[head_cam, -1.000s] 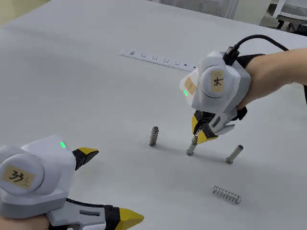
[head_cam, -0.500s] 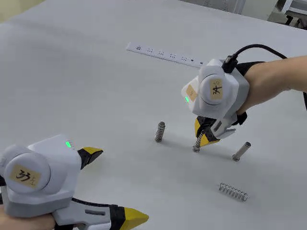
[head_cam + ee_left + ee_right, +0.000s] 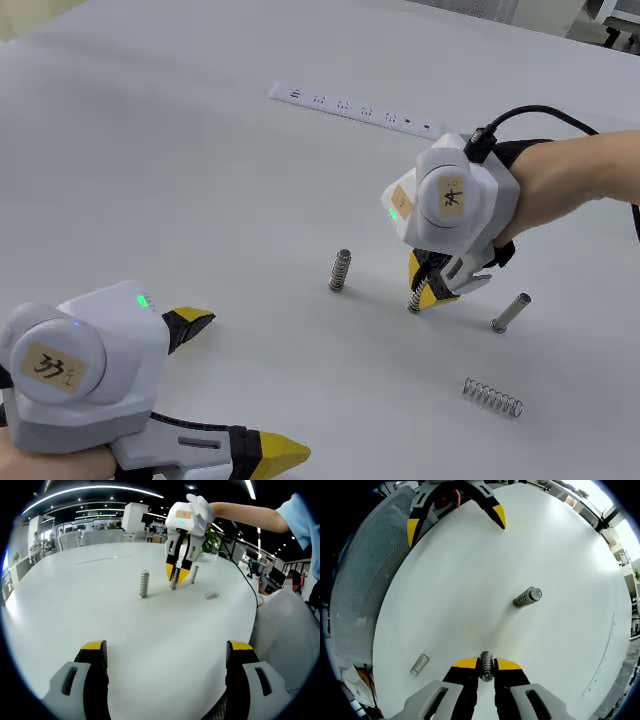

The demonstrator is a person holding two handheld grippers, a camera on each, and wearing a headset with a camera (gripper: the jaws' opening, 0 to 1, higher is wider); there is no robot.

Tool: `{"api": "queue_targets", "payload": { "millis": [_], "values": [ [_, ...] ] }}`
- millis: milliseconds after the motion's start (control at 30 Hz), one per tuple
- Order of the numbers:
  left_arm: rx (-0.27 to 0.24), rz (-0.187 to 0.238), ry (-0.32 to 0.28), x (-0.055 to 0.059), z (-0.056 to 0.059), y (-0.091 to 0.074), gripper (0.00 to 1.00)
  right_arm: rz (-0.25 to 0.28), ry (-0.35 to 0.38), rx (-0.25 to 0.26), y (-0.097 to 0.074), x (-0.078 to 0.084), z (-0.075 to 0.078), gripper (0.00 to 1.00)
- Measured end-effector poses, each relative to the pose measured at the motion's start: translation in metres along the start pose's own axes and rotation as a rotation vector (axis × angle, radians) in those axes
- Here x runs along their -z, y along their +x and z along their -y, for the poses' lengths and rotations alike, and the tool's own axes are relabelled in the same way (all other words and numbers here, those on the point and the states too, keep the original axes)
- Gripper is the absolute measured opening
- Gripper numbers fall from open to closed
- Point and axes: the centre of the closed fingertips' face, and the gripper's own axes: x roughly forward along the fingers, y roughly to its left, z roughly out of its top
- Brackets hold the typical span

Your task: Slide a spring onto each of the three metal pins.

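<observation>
Right gripper view: the right tool (image 3: 486,669) pinches a spring (image 3: 486,660) over the middle pin (image 3: 413,306). In the head view, a finished pin (image 3: 340,270), spring on, stands at nine o'clock of that tool. A bare pin (image 3: 510,312) leans at three o'clock, and a loose spring (image 3: 492,397) lies at five o'clock on the worktop (image 3: 150,150). The left tool (image 3: 235,390) sits at seven o'clock, jaws spread, empty. A sideways push would likely topple the middle pin, and a hasty release might let the spring jump off.
</observation>
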Motion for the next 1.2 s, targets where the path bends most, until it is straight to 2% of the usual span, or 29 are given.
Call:
{"api": "queue_targets", "payload": {
  "millis": [300, 500, 633, 933, 1033, 1200],
  "values": [
    [-0.002, -0.003, 0.003, 0.000, 0.001, -0.001, 0.98, 0.017, 0.018, 0.012, 0.001, -0.002, 0.001, 0.09],
    [-0.001, -0.008, 0.013, 0.000, 0.002, -0.002, 0.97, 0.033, 0.036, 0.033, 0.001, -0.003, 0.004, 0.34],
    [-0.001, -0.005, 0.015, -0.002, 0.002, -0.002, 0.97, 0.047, 0.055, 0.055, 0.000, -0.002, 0.007, 0.56],
    [0.004, -0.003, 0.027, -0.007, 0.002, -0.002, 0.97, 0.098, 0.086, 0.090, -0.003, -0.004, 0.008, 0.92],
    [0.005, -0.003, 0.031, -0.008, 0.002, -0.002, 0.97, 0.113, 0.099, 0.099, -0.004, -0.004, 0.009, 0.99],
    [0.009, -0.002, 0.041, -0.012, 0.003, -0.001, 0.97, 0.127, 0.116, 0.106, -0.007, -0.003, 0.009, 0.99]
  ]
}}
